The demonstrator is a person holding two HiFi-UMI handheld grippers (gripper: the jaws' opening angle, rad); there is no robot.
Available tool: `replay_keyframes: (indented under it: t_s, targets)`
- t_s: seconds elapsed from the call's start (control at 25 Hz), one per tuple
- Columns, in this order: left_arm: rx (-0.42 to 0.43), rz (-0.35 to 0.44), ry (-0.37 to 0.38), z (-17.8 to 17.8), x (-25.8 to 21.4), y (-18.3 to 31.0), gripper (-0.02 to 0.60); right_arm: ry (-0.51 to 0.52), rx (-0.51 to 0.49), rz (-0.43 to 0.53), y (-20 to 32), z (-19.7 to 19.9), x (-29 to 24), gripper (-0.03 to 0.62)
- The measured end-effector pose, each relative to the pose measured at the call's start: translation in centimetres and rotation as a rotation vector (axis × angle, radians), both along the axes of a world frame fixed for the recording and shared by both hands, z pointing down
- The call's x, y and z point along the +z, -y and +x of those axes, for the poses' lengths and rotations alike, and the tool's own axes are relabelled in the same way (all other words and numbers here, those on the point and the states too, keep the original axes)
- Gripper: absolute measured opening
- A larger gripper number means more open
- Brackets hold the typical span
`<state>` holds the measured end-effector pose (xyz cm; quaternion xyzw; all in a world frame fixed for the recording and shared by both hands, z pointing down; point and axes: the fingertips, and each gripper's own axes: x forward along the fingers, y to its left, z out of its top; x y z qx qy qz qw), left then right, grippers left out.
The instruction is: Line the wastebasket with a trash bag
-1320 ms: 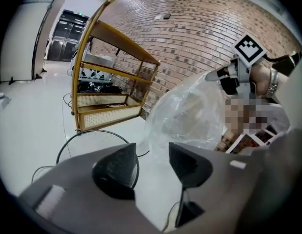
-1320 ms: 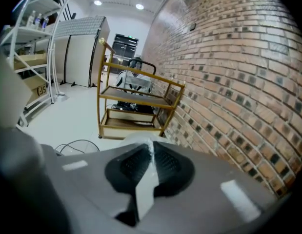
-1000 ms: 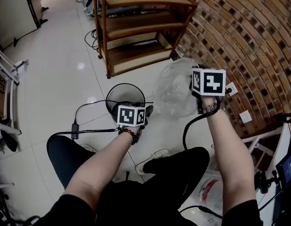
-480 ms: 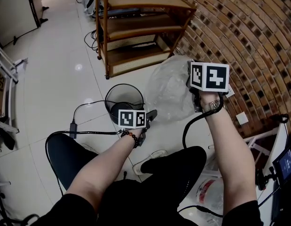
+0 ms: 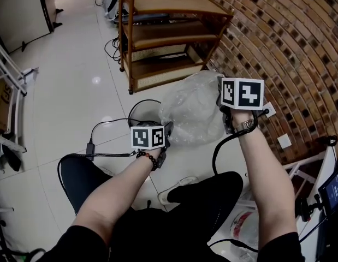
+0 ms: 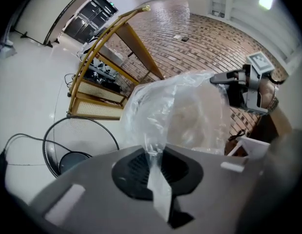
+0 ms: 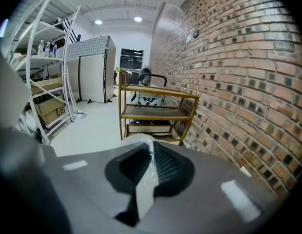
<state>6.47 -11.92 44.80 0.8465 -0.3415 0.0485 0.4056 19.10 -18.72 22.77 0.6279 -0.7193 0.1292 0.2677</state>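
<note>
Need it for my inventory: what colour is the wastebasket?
Black wire mesh; the left gripper view shows the wastebasket best.

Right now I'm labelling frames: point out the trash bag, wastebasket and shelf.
trash bag (image 5: 193,111), head view, middle.
wastebasket (image 6: 77,135), left gripper view, mesh wall.
shelf (image 7: 157,112), right gripper view, middle board.

No words or numbers can be read. A cardboard box (image 7: 49,110) on the white rack (image 7: 33,62) carries dark print, too blurred to make out. The left marker cube (image 5: 149,137) and right marker cube (image 5: 242,94) show only black-and-white square patterns.
</note>
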Motion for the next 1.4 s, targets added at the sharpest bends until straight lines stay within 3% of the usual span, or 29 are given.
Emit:
replay_keyframes:
  t_s: [0.28,0.64,1.04,1.4]
  targets:
    - [-0.045,0.032,0.073,-5.5,-1.8,1.6,0.014,0.034,-0.01,-0.043,-0.2,-1.1,2.8,0.006]
    - [-0.02,0.034,0.173,-11.7,-5.6,2.6,0.014,0.078,-0.056,-0.11,-0.7,-3.4,6.2,0.006]
    - [0.026,-0.128,0.255,-16.2,-4.2,2.9,0.018,0.157,-0.102,-0.205,-0.9,-6.7,10.2,0.005]
    - [0.073,-0.276,0.339,-17.1,-0.5,4.1,0.042,0.222,-0.079,-0.323,-0.3,-6.9,15.3,0.006]
